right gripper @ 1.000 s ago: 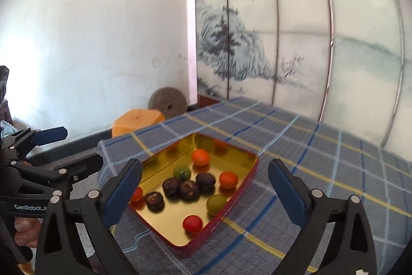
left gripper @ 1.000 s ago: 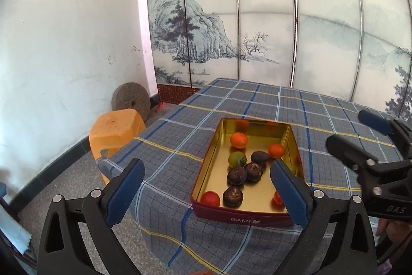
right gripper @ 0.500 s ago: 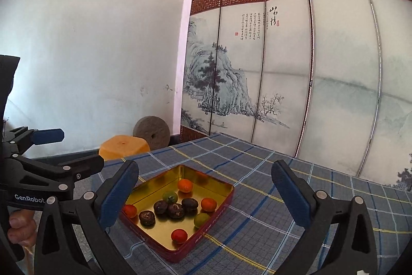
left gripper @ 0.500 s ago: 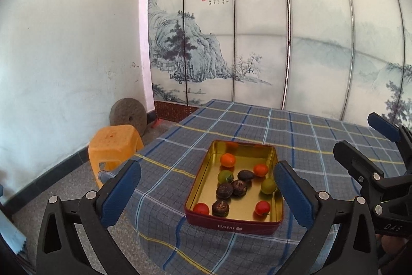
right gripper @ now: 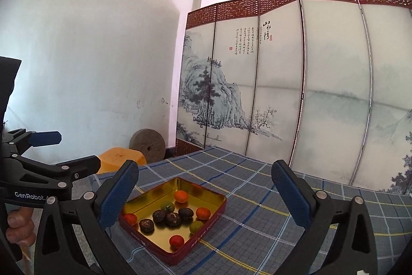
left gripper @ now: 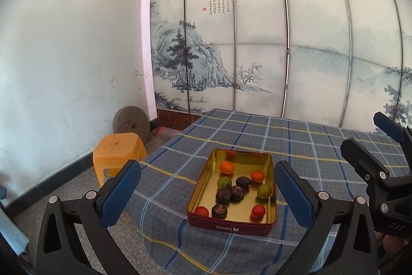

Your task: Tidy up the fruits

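Note:
A red tin with a gold inside (left gripper: 203, 186) (right gripper: 217, 214) sits near the front edge of a table with a blue plaid cloth (left gripper: 296, 141) (right gripper: 257, 197). It holds several small fruits: orange ones (left gripper: 226, 167), green ones (left gripper: 264, 191), red ones (left gripper: 258, 210) and dark brown ones (left gripper: 237, 192) (right gripper: 173, 219). My left gripper (left gripper: 207, 187) is open and empty, well back from the tin. My right gripper (right gripper: 204, 191) is open and empty, also held back. Each gripper shows in the other's view, the right one (left gripper: 386, 159) and the left one (right gripper: 46, 159).
An orange plastic stool (left gripper: 118, 153) (right gripper: 121, 159) stands on the floor left of the table. A round millstone (left gripper: 131, 123) (right gripper: 147, 146) leans on the white wall. A painted folding screen (left gripper: 257, 48) stands behind the table.
Both grippers have pulled back and up from the tin, so it looks smaller and farther. Both stayed open and empty. The fruits have not moved.

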A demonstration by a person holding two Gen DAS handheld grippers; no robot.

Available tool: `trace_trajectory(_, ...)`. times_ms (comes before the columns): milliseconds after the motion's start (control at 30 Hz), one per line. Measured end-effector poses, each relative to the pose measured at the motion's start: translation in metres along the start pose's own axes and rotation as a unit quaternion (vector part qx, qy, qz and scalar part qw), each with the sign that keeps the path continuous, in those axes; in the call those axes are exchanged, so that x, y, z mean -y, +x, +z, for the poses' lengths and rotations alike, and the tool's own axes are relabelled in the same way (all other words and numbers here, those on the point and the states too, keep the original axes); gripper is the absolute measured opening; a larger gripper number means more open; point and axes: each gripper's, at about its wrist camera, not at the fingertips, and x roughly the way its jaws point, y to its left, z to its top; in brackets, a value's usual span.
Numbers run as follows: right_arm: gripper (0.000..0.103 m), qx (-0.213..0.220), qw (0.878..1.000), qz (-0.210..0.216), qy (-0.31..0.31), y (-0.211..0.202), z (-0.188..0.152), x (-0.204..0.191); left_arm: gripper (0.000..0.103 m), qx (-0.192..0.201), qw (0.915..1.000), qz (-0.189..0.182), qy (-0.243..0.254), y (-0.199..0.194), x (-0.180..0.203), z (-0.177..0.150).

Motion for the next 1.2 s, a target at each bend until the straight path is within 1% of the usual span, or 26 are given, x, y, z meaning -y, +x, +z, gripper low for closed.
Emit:
trace_trajectory(433,0.103,0.007,1.0,-0.001,-0.003,-0.007,0.004,-0.003,0.103,0.001,1.0,0.003,0.0,-0.005,-0.002,0.001)
trace_trajectory(867,0.103,-0.003,1.0,0.0,0.002,-0.004,0.0,0.004,0.103,-0.009,0.9999,0.003,0.004,-0.002,-0.002,-0.002)
trace_trajectory(967,0.103,-0.012,1.0,0.001,0.01,0.0,-0.005,0.01,0.103,-0.017,0.9998,0.003,0.008,0.004,0.001,-0.004)
trace_trajectory(1067,0.103,-0.032,0.999,-0.001,0.023,0.01,-0.015,0.022,0.103,-0.029,0.9994,-0.001,0.017,0.014,0.006,-0.004)
trace_trajectory(1133,0.103,-0.055,0.998,-0.008,0.031,0.02,-0.025,0.037,0.103,-0.038,0.999,-0.001,0.025,0.021,0.012,-0.003)
trace_trajectory(1200,0.103,-0.088,0.995,-0.02,0.032,0.035,-0.04,0.06,0.103,-0.046,0.9983,0.008,0.034,0.029,0.017,-0.003)
